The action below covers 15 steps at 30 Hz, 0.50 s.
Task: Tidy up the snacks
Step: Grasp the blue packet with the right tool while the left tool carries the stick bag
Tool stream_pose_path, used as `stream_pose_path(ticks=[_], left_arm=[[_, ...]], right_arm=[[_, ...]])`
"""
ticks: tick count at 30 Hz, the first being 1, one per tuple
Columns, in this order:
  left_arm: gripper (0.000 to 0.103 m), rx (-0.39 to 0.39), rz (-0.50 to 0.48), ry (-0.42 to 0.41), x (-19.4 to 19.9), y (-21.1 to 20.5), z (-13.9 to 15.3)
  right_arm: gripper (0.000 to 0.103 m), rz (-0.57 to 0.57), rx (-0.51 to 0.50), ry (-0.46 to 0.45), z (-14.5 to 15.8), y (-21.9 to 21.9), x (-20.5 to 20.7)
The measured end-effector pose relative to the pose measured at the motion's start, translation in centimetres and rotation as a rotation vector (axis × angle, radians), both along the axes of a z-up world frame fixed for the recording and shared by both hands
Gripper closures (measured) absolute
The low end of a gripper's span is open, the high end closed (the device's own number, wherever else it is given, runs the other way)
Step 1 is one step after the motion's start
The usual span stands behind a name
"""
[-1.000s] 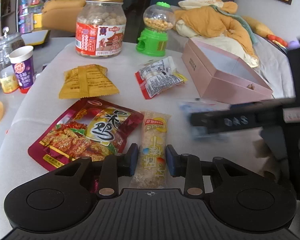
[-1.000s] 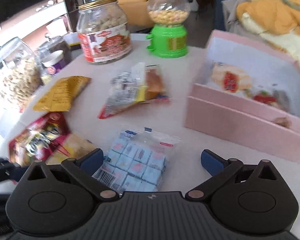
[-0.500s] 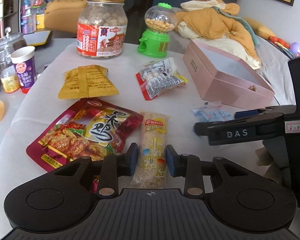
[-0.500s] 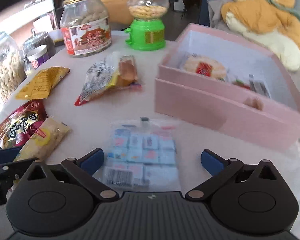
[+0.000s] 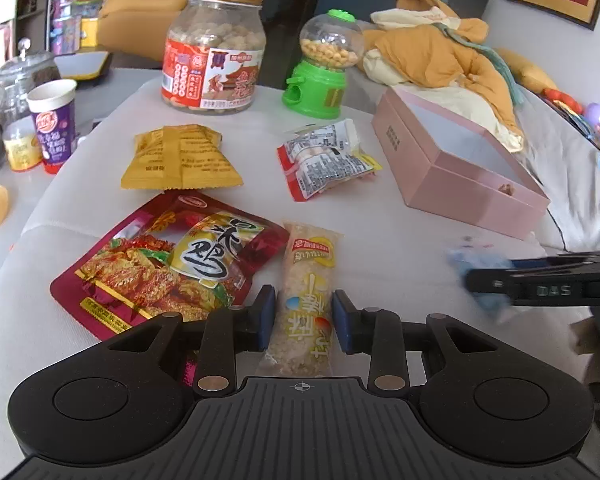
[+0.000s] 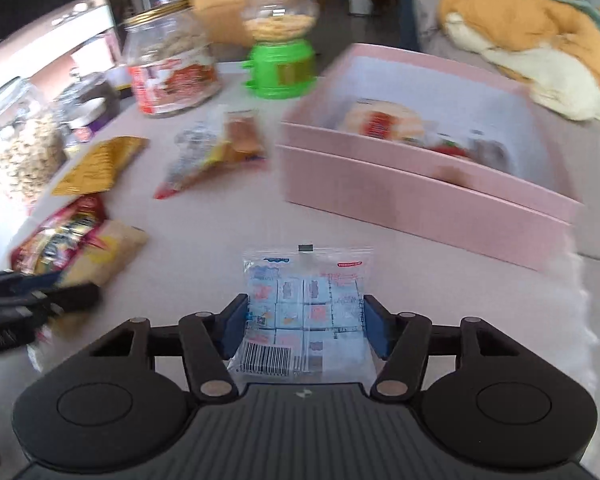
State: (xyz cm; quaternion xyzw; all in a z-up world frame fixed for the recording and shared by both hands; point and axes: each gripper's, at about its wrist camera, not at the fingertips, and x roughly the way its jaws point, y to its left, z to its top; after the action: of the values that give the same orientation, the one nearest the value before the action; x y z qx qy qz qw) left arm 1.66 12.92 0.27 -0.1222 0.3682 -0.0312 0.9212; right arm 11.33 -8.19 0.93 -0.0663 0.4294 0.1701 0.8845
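A long clear rice-crisp bar (image 5: 310, 264) with a yellow label lies on the white table, and my left gripper (image 5: 304, 316) is shut on its near end, blue pads against both sides. A clear bag of small blue wrapped candies (image 6: 308, 280) sits between the blue pads of my right gripper (image 6: 305, 322). Its jaws are closing and the pads press the bag's edges. The bag stays sharp while the background blurs. An open pink box (image 6: 400, 200) with several snacks inside stands just beyond and to the right. In the left wrist view the box (image 5: 456, 184) is at the right.
On the table lie a red pouch (image 5: 168, 268), a yellow packet (image 5: 180, 158) and a clear red-edged packet (image 5: 326, 160). Farther back stand a big snack jar (image 5: 214, 52), a green candy dispenser (image 5: 324, 68) and a purple cup (image 5: 54, 124). Orange cloth (image 5: 440, 52) is heaped behind the box.
My right gripper's jaws have gone from wide apart to closed on the candy bag, and it has shifted sideways with it. My left gripper has stayed on the rice-crisp bar.
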Motion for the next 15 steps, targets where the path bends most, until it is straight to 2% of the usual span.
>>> stream_pose_path(ticks=[2,6,8,11,15], left_arm=[[0.067,0.027,-0.008,-0.006,-0.1,-0.3,0.0],[0.068,0.143,-0.017,-0.047,-0.7,-2.1,-0.3],[0.07,0.178,-0.004,-0.053,-0.9,-3.0,-0.2],[0.07,0.11,-0.063,-0.099,-1.0,-4.1,1.3],[0.07,0.101,-0.146,-0.214,0.8,-7.0,5.4]], right_arm=[[0.043,-0.031,-0.004,0.0,0.0,-1.6,-0.4],[0.043,-0.097,0.024,0.013,0.2,-5.1,-0.7],[0.043,-0.129,0.035,0.006,0.5,-6.6,-0.9],[0.043,-0.158,0.053,-0.011,0.8,-8.5,-1.4],[0.043,-0.183,0.077,-0.051,1.5,-10.6,-1.9]])
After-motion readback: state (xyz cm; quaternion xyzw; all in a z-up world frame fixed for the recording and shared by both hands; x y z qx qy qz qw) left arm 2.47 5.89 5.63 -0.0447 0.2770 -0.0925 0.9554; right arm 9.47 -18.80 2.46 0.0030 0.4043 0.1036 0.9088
